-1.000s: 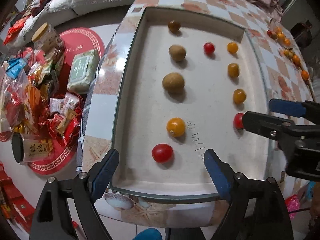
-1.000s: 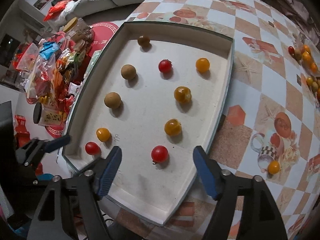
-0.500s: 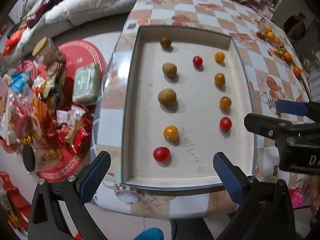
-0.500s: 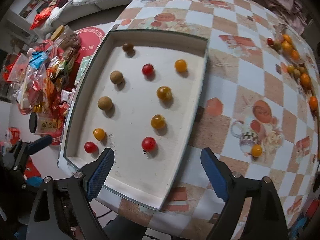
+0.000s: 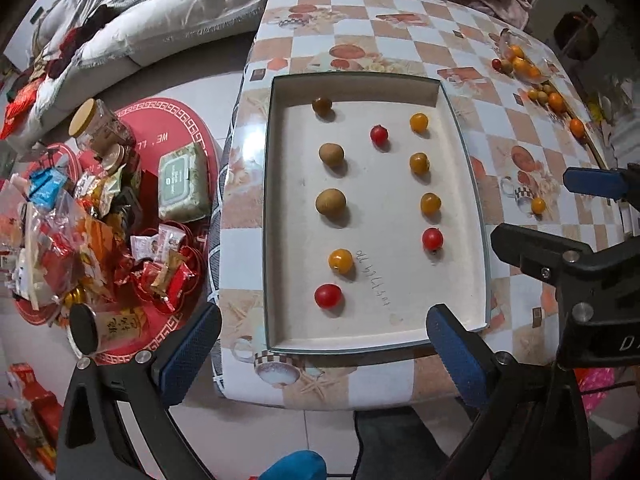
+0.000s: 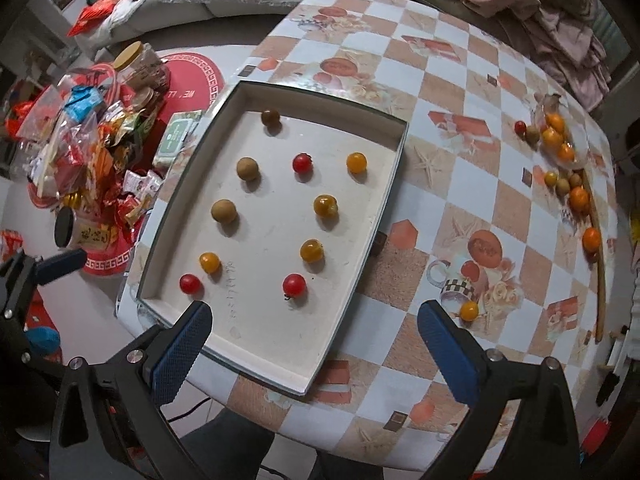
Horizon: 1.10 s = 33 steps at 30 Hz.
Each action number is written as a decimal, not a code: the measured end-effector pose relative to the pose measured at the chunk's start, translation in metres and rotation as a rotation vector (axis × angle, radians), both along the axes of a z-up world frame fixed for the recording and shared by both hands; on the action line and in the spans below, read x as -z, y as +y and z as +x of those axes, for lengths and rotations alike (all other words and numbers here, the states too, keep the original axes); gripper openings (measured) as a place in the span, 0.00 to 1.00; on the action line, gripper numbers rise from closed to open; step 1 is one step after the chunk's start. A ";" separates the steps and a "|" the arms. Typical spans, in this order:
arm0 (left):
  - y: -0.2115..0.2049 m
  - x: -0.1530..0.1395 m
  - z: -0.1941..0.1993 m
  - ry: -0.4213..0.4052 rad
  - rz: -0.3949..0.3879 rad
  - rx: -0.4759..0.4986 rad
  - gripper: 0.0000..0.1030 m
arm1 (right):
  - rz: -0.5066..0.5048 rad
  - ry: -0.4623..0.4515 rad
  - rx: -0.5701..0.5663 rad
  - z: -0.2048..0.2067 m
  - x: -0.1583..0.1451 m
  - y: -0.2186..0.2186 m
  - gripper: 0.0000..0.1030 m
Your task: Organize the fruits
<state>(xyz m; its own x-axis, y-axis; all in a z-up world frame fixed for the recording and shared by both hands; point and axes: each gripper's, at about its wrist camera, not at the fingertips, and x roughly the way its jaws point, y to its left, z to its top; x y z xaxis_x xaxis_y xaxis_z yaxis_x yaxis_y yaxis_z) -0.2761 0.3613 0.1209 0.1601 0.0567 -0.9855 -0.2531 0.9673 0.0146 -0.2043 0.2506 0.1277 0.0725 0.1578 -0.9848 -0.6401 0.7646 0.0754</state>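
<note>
A white shallow tray (image 5: pixel 460 128) (image 6: pixel 384 184) lies on the checkered table. In it, small fruits sit in rows: brown ones (image 5: pixel 330 201) (image 6: pixel 223 211), yellow-orange tomatoes (image 5: pixel 430 203) (image 6: pixel 312 250) and red tomatoes (image 5: pixel 328 295) (image 6: pixel 294 284). One yellow tomato (image 6: pixel 469 310) (image 5: pixel 538 205) lies alone on the table right of the tray. My left gripper (image 5: pixel 320 354) is open and empty, above the table's near edge. My right gripper (image 6: pixel 316 344) is open and empty, above the tray's near right corner.
A pile of loose fruits (image 6: pixel 564 156) (image 5: pixel 532 76) lies at the table's far right. Snack packets, jars and a wipes pack (image 5: pixel 182 184) sit on red stools left of the table. Bedding (image 5: pixel 160 8) and clothes (image 6: pixel 532 12) lie behind it.
Both grippers have pulled back and up from the tray, still open. The fruits have not moved.
</note>
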 end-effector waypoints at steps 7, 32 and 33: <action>0.000 -0.012 0.003 -0.018 0.017 0.019 1.00 | 0.004 -0.018 -0.022 -0.002 -0.014 0.005 1.00; -0.008 -0.027 0.007 -0.059 0.047 0.050 1.00 | 0.007 -0.041 -0.033 0.000 -0.027 0.009 1.00; -0.009 -0.027 0.007 -0.060 0.044 0.050 1.00 | 0.007 -0.041 -0.033 0.000 -0.027 0.009 1.00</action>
